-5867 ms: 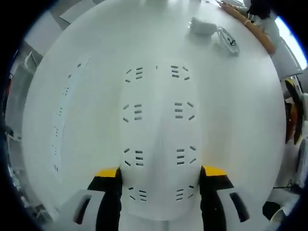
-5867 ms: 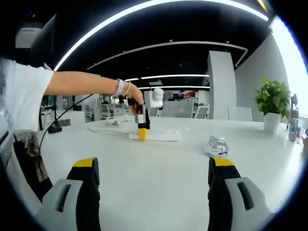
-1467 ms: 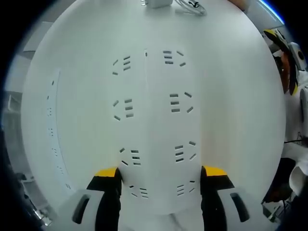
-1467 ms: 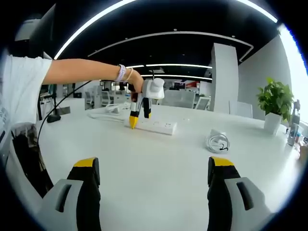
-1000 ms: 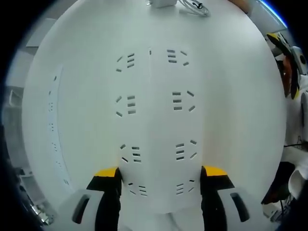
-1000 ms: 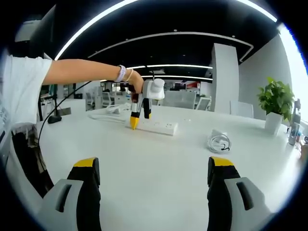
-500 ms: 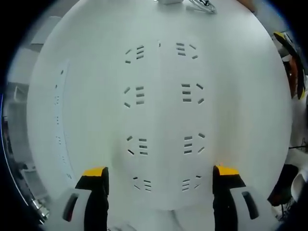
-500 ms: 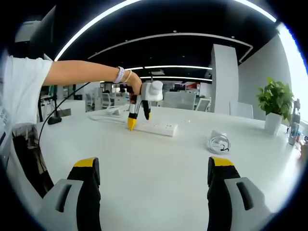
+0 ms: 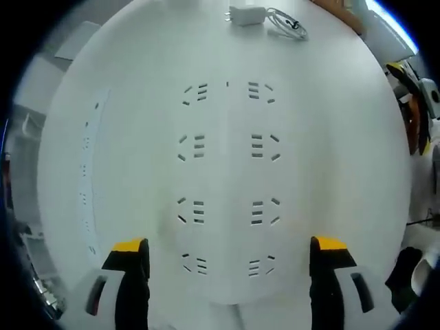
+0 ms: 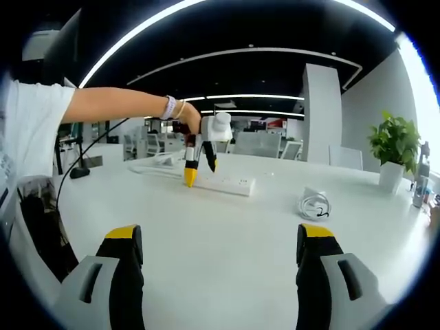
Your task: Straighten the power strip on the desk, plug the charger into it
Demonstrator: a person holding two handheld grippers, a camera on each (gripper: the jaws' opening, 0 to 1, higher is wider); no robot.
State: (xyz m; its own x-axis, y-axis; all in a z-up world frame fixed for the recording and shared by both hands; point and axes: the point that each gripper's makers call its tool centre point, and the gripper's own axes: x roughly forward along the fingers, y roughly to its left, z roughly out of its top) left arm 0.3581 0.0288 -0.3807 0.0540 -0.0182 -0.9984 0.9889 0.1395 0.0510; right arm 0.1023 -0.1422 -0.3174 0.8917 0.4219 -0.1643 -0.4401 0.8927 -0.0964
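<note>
Power strip (image 9: pixel 227 185), white, rigid, likely light and slippery, lying flat on desk (image 9: pixel 344 172) beneath wide-open left gripper (image 9: pixel 229 265) (grip across long sides); charger (image 9: pixel 247 15) beyond; right gripper (image 10: pixel 218 271) wide, empty.

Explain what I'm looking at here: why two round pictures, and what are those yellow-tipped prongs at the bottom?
A person holds a two-jaw gripper in each hand, and a fisheye camera rides on each. The prongs are that gripper's own jaws. The left gripper view looks straight down on the white power strip, jaws spread to either side of it, with the charger and its coiled cable farther along the white desk. The right gripper view looks across the desk: the person's arm holds the left gripper over the strip's end, and the right gripper hangs open, holding nothing. A potted plant stands beyond.
</note>
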